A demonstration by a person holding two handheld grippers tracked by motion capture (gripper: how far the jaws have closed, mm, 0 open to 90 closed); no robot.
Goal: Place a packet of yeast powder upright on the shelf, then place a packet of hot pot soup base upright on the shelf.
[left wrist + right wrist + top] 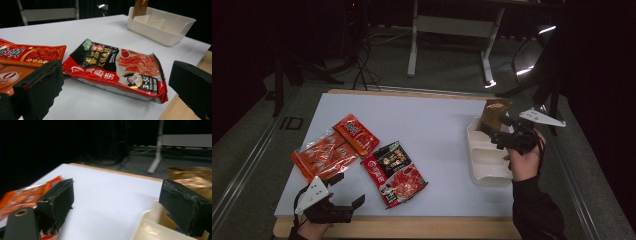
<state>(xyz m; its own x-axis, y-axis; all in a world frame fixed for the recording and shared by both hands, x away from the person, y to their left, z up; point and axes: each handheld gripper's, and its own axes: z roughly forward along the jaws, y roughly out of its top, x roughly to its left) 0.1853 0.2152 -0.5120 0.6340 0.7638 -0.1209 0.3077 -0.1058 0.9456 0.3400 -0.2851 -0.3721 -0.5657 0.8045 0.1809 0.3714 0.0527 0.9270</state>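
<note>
High view, tray: a white divided tray [487, 167] sat at the right side of the tabletop [432, 125], with a brown packet [494, 114] standing upright in its far compartment, long axis vertical, torn-looking top pointing up.
High view, right tongs: the right tongs [498, 134] were just beside the brown packet, over the tray's far end; no earlier picture to compare.
High view, left tongs: the left tongs [349, 196] rested at the near left edge of the tabletop, jaws apart, holding nothing.
High view, other packets: a red-and-black packet [394, 172] lay flat near the middle, long axis running diagonally from far left to near right; two orange packets [334, 147] lay flat to its left, touching each other.
Left gripper view: jaws stood wide apart with nothing between them, aimed at the red-and-black packet [117, 71]; the orange packets [27, 58] overlapped at left, the tray [162, 25] farther off.
Right gripper view: jaws stood wide open, pads clear of the brown packet [192, 180], which rose behind the right-hand jaw; the tray rim [147, 225] lay below.
Step, judged: the brown packet looked delivered and released.
Next move, judged: pick the red-and-black packet, closing across its short side, and carry it to the tray.
</note>
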